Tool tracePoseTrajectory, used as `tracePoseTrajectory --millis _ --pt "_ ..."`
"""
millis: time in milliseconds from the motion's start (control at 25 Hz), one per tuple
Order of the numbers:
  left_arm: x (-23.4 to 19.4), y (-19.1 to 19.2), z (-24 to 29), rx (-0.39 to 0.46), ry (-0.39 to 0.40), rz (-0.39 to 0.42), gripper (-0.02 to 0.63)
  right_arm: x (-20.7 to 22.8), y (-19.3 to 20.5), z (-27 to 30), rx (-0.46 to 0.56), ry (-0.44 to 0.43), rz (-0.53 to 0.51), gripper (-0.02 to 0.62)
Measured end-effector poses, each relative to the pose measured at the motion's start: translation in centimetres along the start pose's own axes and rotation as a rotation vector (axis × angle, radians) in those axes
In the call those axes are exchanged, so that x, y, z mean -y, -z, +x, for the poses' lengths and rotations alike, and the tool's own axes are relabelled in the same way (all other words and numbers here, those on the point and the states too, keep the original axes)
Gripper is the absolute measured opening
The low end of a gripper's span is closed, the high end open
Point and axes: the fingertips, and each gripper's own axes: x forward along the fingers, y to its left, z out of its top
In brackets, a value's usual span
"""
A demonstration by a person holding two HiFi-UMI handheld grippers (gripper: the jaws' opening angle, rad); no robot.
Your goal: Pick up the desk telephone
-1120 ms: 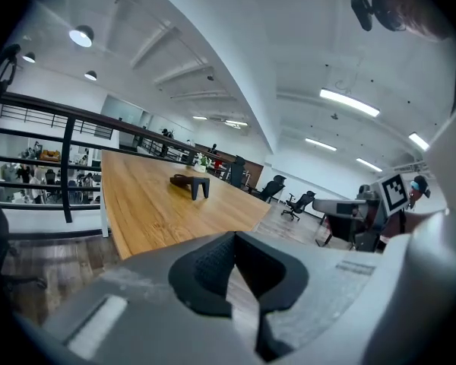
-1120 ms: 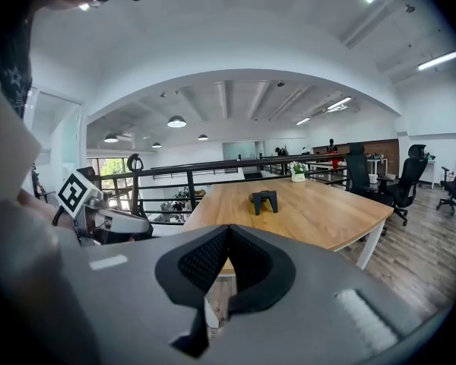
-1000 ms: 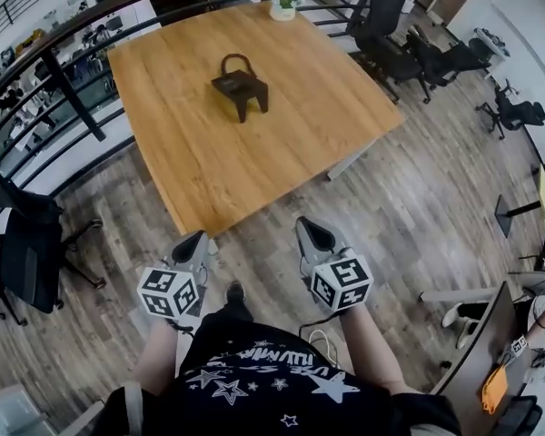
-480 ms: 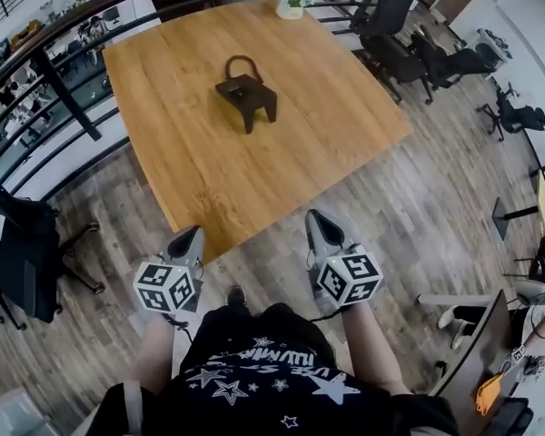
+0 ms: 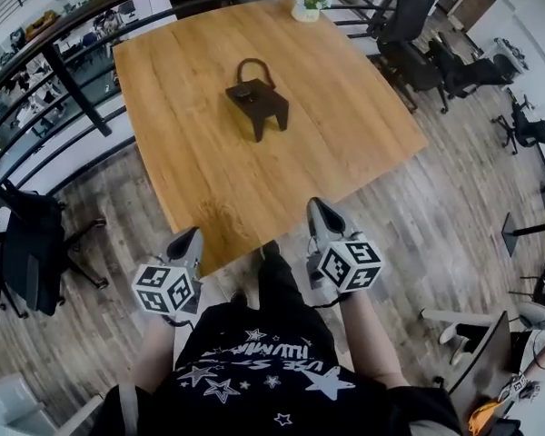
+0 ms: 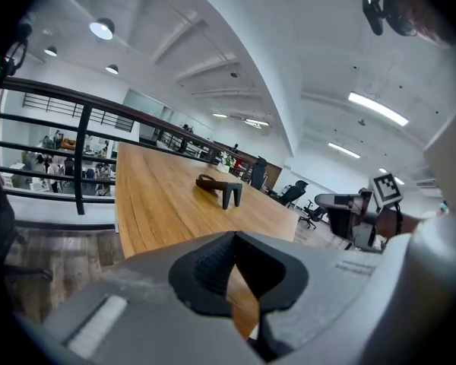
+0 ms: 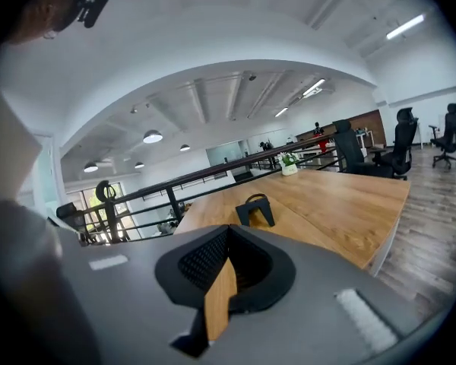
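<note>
The desk telephone [image 5: 257, 104] is a dark angular body with a looped handle, standing alone in the middle of the wooden table [image 5: 209, 175]. It also shows far ahead in the left gripper view [image 6: 222, 189] and in the right gripper view [image 7: 255, 210]. My left gripper [image 5: 193, 235] is at the table's near edge, jaws together and empty [image 6: 234, 236]. My right gripper [image 5: 317, 206] reaches just over the same edge, also shut on nothing [image 7: 228, 228]. Both point toward the telephone from well short of it.
A small potted plant [image 5: 306, 7] sits at the table's far edge. A dark metal railing [image 5: 65, 78] runs along the left and far sides. Office chairs stand at the far right [image 5: 416, 48] and at the left [image 5: 25, 254]. The floor is wood.
The person has stepped closer to the table. Both grippers have come forward to its near edge, and the telephone sits lower and nearer in the head view. Both stay shut.
</note>
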Motion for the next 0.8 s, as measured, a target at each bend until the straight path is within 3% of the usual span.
tracePoseTrajectory --millis 240,560,680,800 --pt "-1.5 -3.7 1.5 0.063 -0.127 -0.013 0.002 1.4 -3.3 6.4 -0.005 -0.107 0.072 0.003" --pt "-1.9 -7.7 5.5 0.125 -0.214 -0.029 0.002 3.8 -5.5 13.8 -0.064 -0.208 0.214 0.01" --pt "-2.1 -8.4 6.6 0.129 -0.246 -0.036 0.002 4.4 -5.4 16.0 -0.095 -0.25 0.304 0.083" --pt "-2.3 -9.2 7.5 0.138 -0.269 -0.055 0.002 5.0 -5.5 18.1 -0.1 -0.275 0.466 0.167"
